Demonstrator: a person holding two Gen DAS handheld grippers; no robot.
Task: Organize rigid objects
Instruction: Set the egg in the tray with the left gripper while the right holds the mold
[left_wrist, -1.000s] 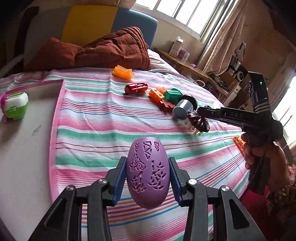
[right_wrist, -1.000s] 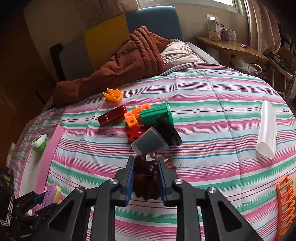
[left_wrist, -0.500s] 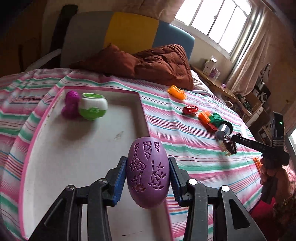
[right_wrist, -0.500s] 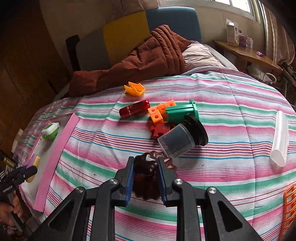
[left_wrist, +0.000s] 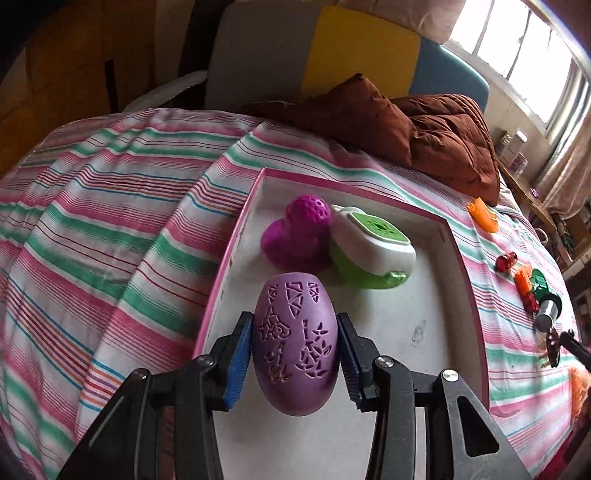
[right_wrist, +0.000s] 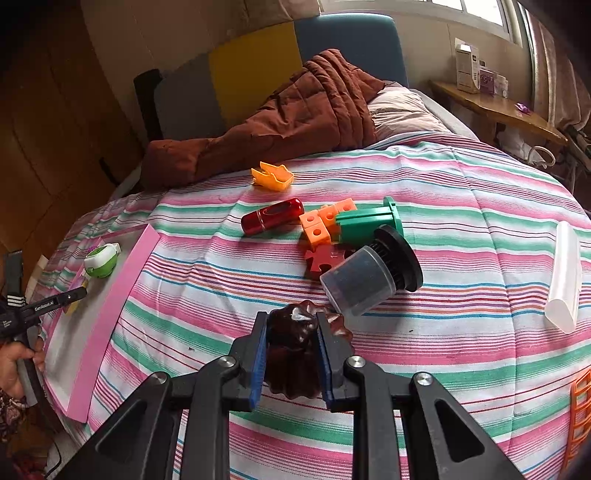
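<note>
Tray (left_wrist: 236, 258) near bed's left edge holds two toys so far. Left gripper (left_wrist: 295, 345) fingers pinching purple egg (left_wrist: 295, 339) over tray. Right gripper (right_wrist: 291, 349) fingers clamping brown mould (right_wrist: 291, 347). Pile mid-bed left.

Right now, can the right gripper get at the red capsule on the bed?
Probably not yet. The path to the red capsule looks free, but the right gripper is already shut on a dark brown fluted mould.
</note>
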